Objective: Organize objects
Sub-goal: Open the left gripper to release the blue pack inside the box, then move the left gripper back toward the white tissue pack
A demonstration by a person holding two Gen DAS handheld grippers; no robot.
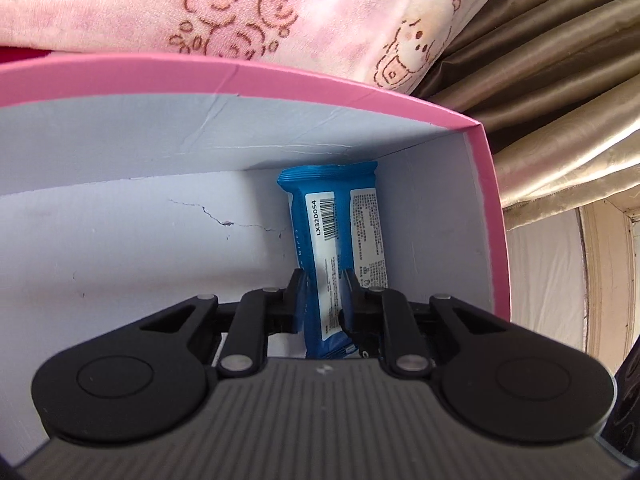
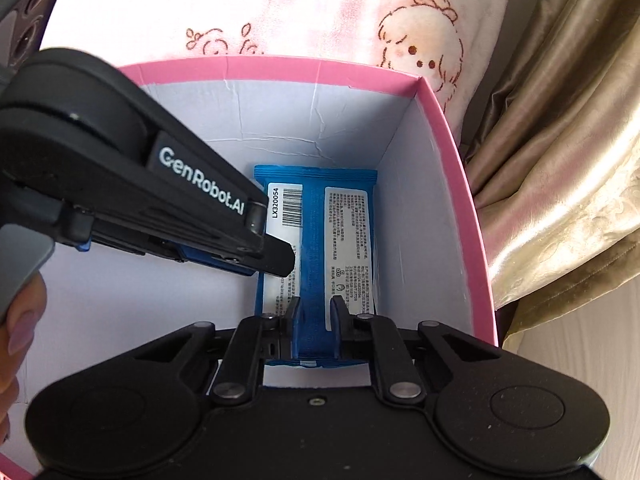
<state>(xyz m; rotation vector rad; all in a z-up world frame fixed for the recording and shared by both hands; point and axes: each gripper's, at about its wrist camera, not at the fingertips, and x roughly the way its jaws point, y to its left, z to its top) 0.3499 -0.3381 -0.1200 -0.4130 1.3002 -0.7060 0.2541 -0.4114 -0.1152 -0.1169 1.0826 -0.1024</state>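
A blue wipes pack [image 1: 332, 216] [image 2: 316, 220] with white labels and a barcode lies along the right wall inside a pink box [image 1: 280, 80] [image 2: 452, 152] with a white interior. My left gripper [image 1: 325, 284] reaches into the box and is shut on the near part of the pack. In the right wrist view the left gripper [image 2: 280, 264] comes in from the left, blue wrapper showing between its fingers. My right gripper [image 2: 316, 310] is shut on the raised middle seam of the pack at its near end.
The box rests on a pink blanket [image 2: 280, 4] printed with cartoon figures. Gold-brown curtain folds [image 2: 560, 160] hang to the right of the box. A person's hand [image 2: 20, 320] holds the left gripper's grey handle at the left edge.
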